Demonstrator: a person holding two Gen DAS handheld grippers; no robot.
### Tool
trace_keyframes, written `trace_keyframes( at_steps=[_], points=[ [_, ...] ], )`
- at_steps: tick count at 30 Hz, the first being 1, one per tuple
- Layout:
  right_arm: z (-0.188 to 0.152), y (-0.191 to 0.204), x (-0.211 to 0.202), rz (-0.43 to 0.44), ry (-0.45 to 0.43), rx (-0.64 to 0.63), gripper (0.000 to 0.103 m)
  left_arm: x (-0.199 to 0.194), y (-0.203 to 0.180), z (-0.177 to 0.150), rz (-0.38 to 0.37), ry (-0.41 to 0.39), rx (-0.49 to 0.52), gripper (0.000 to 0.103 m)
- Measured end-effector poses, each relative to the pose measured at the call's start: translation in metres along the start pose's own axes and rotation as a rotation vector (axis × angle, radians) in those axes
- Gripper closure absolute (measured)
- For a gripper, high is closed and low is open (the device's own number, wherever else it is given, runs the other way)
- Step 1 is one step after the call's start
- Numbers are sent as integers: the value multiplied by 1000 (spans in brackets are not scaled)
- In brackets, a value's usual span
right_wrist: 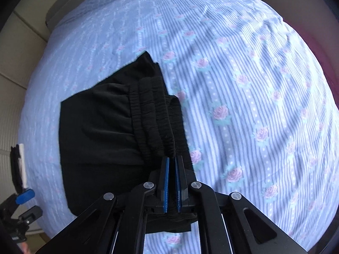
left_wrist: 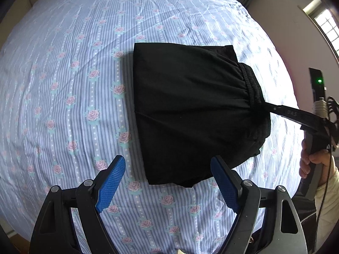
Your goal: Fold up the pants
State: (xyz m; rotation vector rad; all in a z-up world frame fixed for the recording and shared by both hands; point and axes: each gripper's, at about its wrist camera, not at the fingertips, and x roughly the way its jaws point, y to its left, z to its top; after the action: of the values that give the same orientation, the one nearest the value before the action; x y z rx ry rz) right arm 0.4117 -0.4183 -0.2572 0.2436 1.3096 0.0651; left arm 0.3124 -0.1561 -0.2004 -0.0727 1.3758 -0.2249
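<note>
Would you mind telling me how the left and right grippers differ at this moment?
The left gripper has its jaws wide apart, while the right gripper has them nearly together. The left holds nothing and hangs above the near edge of the pants; the right pinches their elastic waistband. Both have blue pads and point down at the bed.

Right gripper fingers pinching black pants waistband, floral bedsheet
</note>
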Motion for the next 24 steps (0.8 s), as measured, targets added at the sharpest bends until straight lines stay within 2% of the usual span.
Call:
trace_keyframes(
  at_steps=[4,6,8,10,12,13,15,17,21,24],
  points=[
    [-1,-7,13,-63,31,47,96,-2,1,1,10,-7,5,20],
    [-3,-9,19,-215,57,32,96,-3,3,1,19,-9,-2,20],
    [-8,-16,20,-271,75,55,95,-4,7,0,21,-11,-11,20],
    [-16,-22,7,-264,49,113,86,-6,11,-1,22,-20,-13,20],
    [-28,-20,-18,-245,-15,171,45,-10,17,-4,18,-35,-14,20],
    [-35,-16,-28,-237,-40,179,39,-12,21,-6,17,-40,-10,20],
    [-51,-1,-52,-210,-100,188,37,-18,28,-11,17,-53,0,20],
    [-68,14,-67,-167,-119,209,35,-24,38,-16,22,-65,10,20],
    [-112,53,-77,-36,-122,274,32,-37,70,-28,18,-84,20,20],
    [-143,86,-70,20,-105,304,32,-43,93,-35,20,-94,51,20]
  ],
)
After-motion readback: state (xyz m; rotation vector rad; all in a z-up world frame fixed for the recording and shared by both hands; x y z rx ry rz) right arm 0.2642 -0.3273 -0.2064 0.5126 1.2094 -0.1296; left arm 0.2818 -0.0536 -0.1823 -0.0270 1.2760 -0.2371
